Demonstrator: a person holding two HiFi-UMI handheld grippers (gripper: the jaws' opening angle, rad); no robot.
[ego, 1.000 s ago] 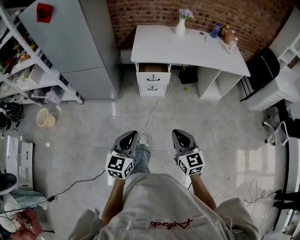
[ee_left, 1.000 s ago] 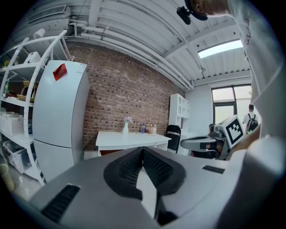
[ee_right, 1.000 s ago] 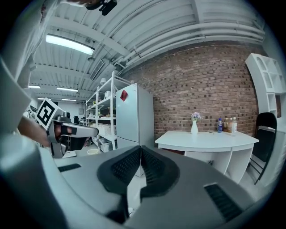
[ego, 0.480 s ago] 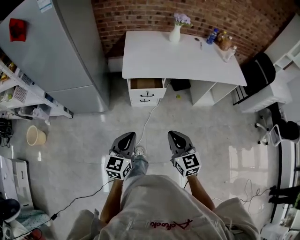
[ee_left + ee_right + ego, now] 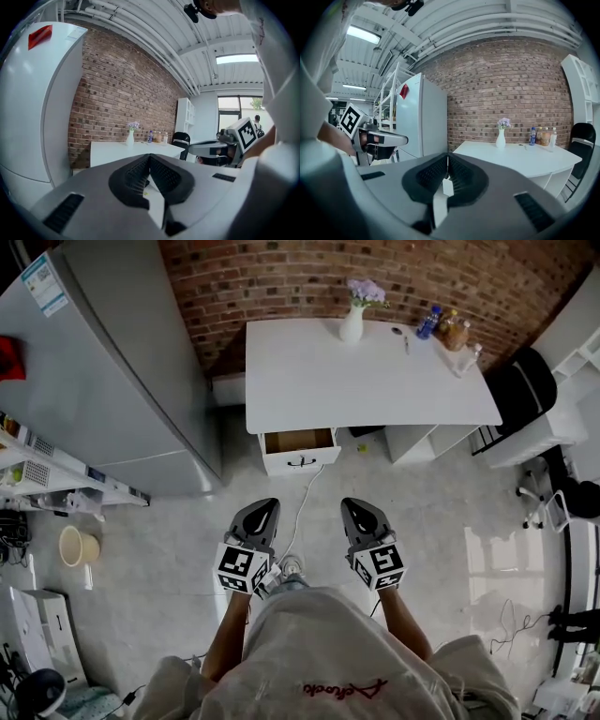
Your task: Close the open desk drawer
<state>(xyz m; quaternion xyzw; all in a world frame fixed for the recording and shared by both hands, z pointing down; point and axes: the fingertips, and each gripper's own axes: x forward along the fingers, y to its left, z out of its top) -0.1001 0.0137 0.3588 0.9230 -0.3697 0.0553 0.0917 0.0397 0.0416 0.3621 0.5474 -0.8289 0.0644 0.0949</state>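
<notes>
The left gripper (image 5: 264,506) has its fingers (image 5: 150,158) pressed together with nothing between them. The right gripper (image 5: 352,506) is the same: its fingers (image 5: 447,158) meet at the tips and hold nothing. Both are held side by side in front of the person's body, pointing at the table (image 5: 375,381), with a gap between the two.

The drawer (image 5: 298,441) is ahead of both pairs of fingers and well apart from them, a little nearer the line of the left pair. It is the top one under the table's left end and stands pulled out, its brown inside showing and its white front with a dark handle facing the fingers.

A cable (image 5: 306,495) runs over the floor from below the drawer back between the two grippers. Beyond the drawer, on the table's far edge by the brick wall, stands a vase (image 5: 352,324) with flowers, and bottles (image 5: 441,326) stand farther right. A fridge (image 5: 103,381) stands left of the left fingers, and a black chair (image 5: 523,381) is far to the right of the right fingers.
</notes>
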